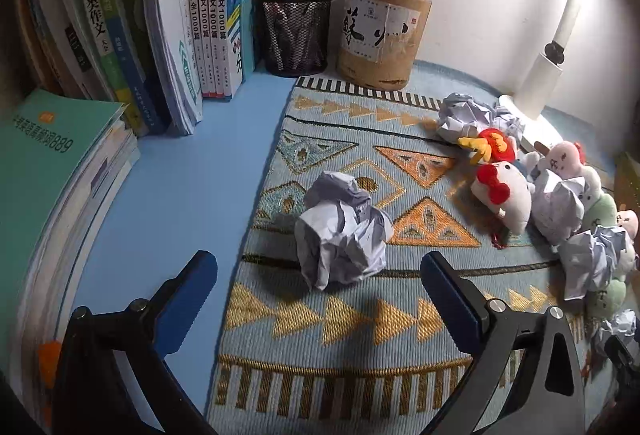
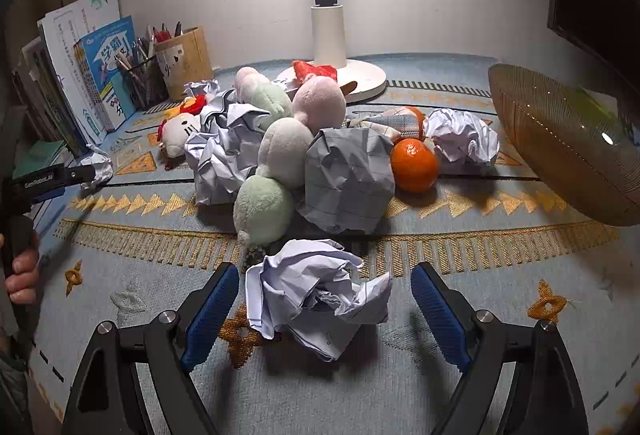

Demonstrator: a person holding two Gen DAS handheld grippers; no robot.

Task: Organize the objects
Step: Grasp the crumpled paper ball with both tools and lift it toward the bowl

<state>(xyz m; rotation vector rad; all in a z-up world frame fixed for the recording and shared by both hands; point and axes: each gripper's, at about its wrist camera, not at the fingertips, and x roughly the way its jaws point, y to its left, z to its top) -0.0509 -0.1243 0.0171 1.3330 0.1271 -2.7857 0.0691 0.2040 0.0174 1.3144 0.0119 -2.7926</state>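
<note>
My left gripper [image 1: 320, 275] is open, its blue pads either side of a crumpled white paper ball [image 1: 342, 231] that lies on the patterned mat. My right gripper [image 2: 324, 291] is open around another crumpled paper ball [image 2: 312, 295] on the mat. Beyond it lies a heap of paper balls [image 2: 344, 179], pastel plush toys [image 2: 284, 151] and a mandarin orange [image 2: 414, 165]. A white plush with a red bow [image 1: 504, 195] and more paper balls [image 1: 464, 115] show in the left wrist view. The left gripper also shows in the right wrist view [image 2: 86, 173], at the far left.
Upright books [image 1: 160, 27], a stack of flat books [image 1: 52, 163], a mesh pen holder [image 1: 296, 31] and a bamboo pen cup [image 1: 380, 35] line the back left. A white lamp base [image 2: 360, 79] stands at the back. An amber glass bowl [image 2: 560, 143] sits at the right.
</note>
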